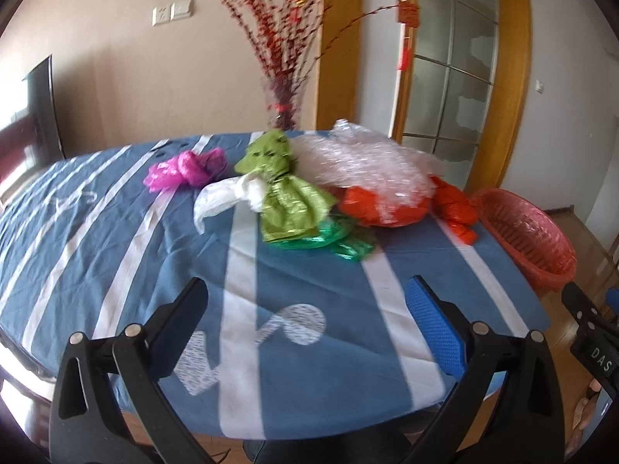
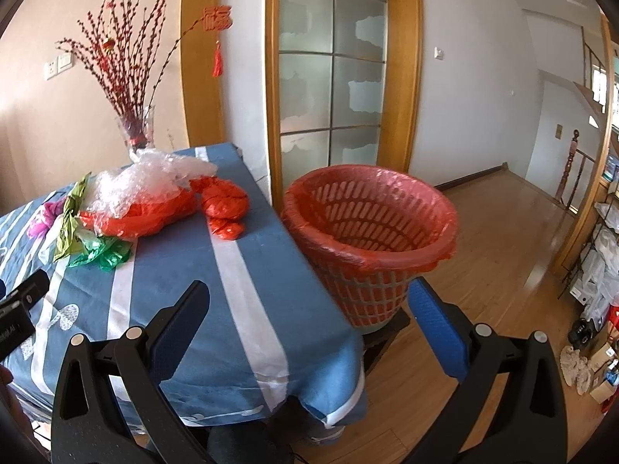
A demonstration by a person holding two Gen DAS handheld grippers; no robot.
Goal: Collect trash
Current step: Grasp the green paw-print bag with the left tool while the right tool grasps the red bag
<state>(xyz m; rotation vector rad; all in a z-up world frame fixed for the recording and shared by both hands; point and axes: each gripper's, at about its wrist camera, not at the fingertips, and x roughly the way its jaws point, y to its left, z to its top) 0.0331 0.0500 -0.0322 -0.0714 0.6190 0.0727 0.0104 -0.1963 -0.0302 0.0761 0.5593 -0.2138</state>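
Crumpled plastic bags lie on the blue striped tablecloth [image 1: 116,232]: a pink one [image 1: 185,170], a white one [image 1: 228,197], an olive green one [image 1: 286,193], a shiny green one [image 1: 336,239], a clear wrap [image 1: 363,158] over an orange bag [image 1: 379,208], and another orange bag [image 2: 224,205]. A red basket [image 2: 371,228] lined with a red bag stands beside the table's right edge. My left gripper [image 1: 305,305] is open and empty, above the near table. My right gripper [image 2: 309,309] is open and empty, over the table's right edge near the basket.
A glass vase [image 2: 135,131] of red blossom branches stands at the table's far edge. A wooden-framed glass door [image 2: 332,77] is behind the basket. Wood floor [image 2: 503,251] stretches right, with shelves and clutter [image 2: 595,301] at the far right.
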